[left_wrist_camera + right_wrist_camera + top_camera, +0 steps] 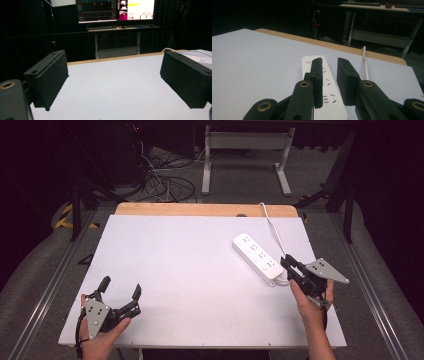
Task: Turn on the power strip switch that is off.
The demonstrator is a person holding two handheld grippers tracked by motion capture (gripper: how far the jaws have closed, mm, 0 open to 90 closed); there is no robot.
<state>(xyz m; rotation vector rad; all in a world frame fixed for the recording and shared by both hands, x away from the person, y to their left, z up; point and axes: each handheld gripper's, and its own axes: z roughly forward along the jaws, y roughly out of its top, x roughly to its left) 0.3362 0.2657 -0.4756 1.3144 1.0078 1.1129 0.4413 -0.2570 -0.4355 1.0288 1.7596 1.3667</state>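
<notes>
A white power strip lies slantwise on the right half of the white table top, and its white cable runs off over the far edge. My right gripper hovers at the strip's near end. In the right gripper view the strip runs under the gripper, whose jaws stand a little apart with nothing clamped between them. My left gripper rests near the front left corner, open wide and holding nothing. Its own view looks across bare table, with the strip at the far right.
A wooden strip borders the table's far edge. Behind it stand a white desk frame and loose cables on the floor. Lit monitors sit on a desk beyond the table. Grey carpet surrounds the table.
</notes>
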